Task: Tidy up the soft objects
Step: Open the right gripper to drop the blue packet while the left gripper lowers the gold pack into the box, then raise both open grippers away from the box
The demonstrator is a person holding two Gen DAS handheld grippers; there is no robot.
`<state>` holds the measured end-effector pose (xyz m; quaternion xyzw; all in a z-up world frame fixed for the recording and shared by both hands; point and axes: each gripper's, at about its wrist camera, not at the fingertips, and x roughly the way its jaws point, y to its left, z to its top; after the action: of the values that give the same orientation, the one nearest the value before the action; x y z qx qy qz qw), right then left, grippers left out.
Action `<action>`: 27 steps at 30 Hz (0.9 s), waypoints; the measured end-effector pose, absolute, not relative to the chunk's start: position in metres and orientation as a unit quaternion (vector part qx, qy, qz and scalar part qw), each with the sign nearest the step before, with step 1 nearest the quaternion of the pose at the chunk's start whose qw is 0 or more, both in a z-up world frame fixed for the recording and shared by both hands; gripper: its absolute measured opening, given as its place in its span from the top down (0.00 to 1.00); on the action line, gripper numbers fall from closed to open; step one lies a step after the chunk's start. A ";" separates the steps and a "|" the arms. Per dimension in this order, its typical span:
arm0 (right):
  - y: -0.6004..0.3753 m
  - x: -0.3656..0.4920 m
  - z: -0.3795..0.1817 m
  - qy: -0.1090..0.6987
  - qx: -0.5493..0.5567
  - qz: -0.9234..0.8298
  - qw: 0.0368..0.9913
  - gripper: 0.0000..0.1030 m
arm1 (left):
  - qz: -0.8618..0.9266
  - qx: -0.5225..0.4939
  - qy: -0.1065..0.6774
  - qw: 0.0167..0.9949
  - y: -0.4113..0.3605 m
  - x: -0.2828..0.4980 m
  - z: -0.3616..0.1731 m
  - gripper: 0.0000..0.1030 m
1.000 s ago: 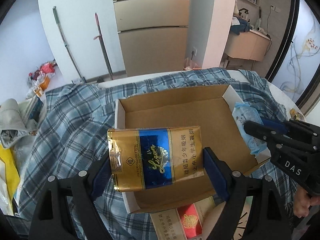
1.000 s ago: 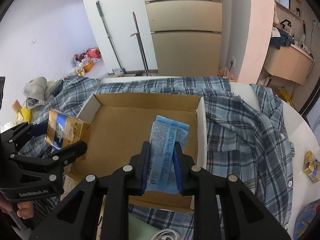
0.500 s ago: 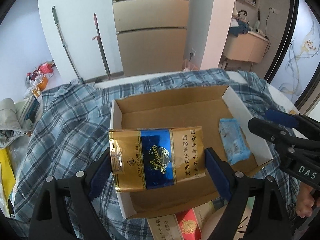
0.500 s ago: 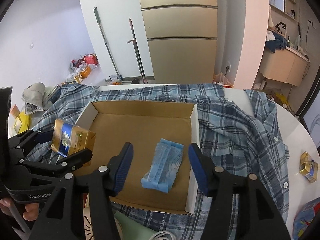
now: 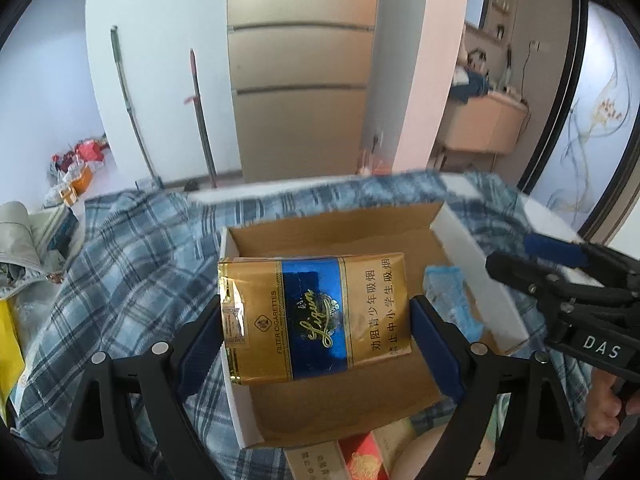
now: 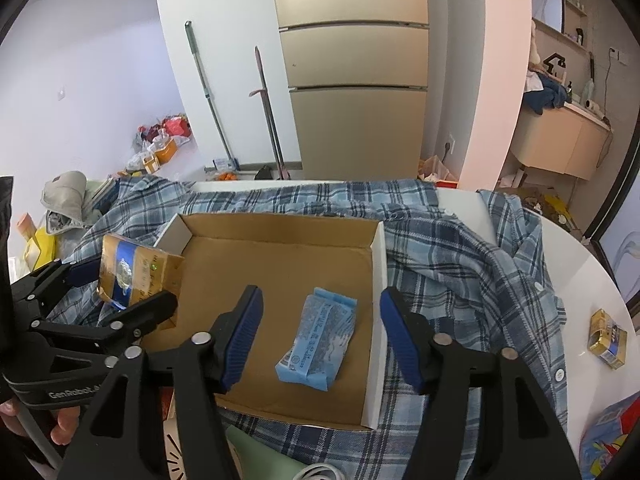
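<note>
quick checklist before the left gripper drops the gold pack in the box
1. Left gripper shut on the gold and blue soft cigarette pack: ok.
2. Pack fully over the shallow brown cardboard box: not ok, it hangs at the left wall.
3. Bare box floor under the pack: ok.
4. Light blue tissue packet lying apart from the drop spot: ok.
5. Right gripper, jaws open, out of the path: cannot tell; it hovers over the packet.

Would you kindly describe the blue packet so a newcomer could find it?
A plaid shirt covers the table, with an open cardboard box on it. The blue packet lies flat inside, near the right wall: the box's only content, soft and crinkled.
</note>
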<state>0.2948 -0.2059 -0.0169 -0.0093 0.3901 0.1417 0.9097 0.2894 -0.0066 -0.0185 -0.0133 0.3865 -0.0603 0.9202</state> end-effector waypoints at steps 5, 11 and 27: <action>-0.211 0.291 -0.007 0.366 -0.006 0.132 0.921 0.29 | -0.061 -0.014 0.340 0.938 -0.006 0.280 -0.006 0.12; -0.214 0.286 0.003 0.334 -0.006 0.122 0.935 0.20 | -0.056 0.003 0.276 0.959 -0.011 0.264 0.009 0.06; -0.223 0.278 0.019 0.307 0.002 0.113 0.945 0.19 | -0.054 0.006 0.214 0.975 -0.012 0.240 0.032 0.00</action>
<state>0.2783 -0.2228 0.0187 0.0024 0.3068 0.1133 0.9450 0.2402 -0.0119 0.0325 0.0058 0.2135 -0.0543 0.9754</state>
